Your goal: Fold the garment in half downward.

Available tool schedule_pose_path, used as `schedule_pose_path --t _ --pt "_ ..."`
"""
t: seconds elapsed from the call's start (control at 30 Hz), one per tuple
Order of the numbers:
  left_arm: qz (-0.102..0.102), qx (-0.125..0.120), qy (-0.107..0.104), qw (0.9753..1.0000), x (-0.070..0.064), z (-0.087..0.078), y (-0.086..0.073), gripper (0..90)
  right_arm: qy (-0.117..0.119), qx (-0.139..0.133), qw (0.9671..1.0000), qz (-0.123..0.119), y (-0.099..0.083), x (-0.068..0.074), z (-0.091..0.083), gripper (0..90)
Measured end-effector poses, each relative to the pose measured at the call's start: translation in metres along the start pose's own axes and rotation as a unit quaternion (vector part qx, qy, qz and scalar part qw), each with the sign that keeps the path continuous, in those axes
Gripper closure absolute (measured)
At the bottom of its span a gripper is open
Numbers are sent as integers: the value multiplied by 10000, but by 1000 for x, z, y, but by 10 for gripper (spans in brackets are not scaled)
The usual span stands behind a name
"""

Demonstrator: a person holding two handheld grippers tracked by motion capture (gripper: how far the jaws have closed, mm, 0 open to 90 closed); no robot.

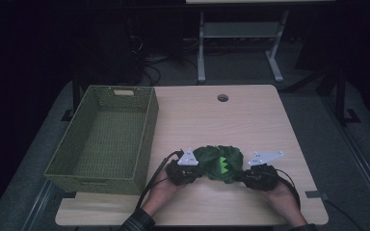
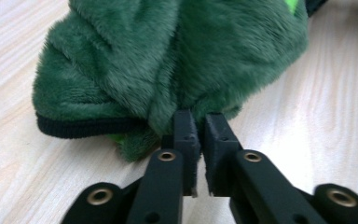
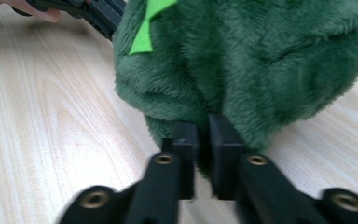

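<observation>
Wooden table (image 1: 250,120), pale laminate with a cable hole near its far edge, is carrying everything listed here. Woven green basket (image 1: 103,139), rectangular and open-topped, is sitting at the table's left side, overhanging that edge slightly, with nothing visible inside. Green plush garment (image 1: 219,163), a crumpled fleece piece with a black ribbed hem and bright green felt spikes, is lying bunched near the table's front edge, right of the basket and apart from it. It is looking light, soft and floppy; it will likely sag and drape when lifted, so a pinch on a thick fold or the hem should be holding better than a grab at loose pile. Left gripper (image 2: 198,122) is pinching a fold at the garment's left side, jaws drawn nearly together on the fleece. Right gripper (image 3: 204,126) is clamping a fold at the opposite side in the same way. The high view is giving the basket and the overall layout; the left gripper view is showing the black hem, and the right gripper view is showing a felt spike and the other gripper beyond the plush.
</observation>
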State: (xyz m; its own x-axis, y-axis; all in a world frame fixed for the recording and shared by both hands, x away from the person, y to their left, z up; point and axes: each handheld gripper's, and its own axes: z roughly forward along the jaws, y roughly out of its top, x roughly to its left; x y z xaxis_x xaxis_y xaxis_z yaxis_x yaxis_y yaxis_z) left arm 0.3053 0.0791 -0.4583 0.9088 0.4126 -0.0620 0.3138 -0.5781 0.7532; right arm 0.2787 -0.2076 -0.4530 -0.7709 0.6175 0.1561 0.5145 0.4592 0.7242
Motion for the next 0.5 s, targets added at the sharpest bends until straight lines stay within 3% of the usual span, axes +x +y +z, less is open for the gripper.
schedule_pose_path --t 0.17,0.23,0.5 --pt "-20 -96 46 9999 -4 -14 1 699 -24 -255 9996 116 -3 2 -15 632" --pt "-30 -141 64 9999 -7 -19 0 694 23 -337 9993 172 -4 4 -22 603" --pt "-17 -211 128 9997 -10 -32 0 690 -29 -528 9986 -30 -6 16 -39 572"
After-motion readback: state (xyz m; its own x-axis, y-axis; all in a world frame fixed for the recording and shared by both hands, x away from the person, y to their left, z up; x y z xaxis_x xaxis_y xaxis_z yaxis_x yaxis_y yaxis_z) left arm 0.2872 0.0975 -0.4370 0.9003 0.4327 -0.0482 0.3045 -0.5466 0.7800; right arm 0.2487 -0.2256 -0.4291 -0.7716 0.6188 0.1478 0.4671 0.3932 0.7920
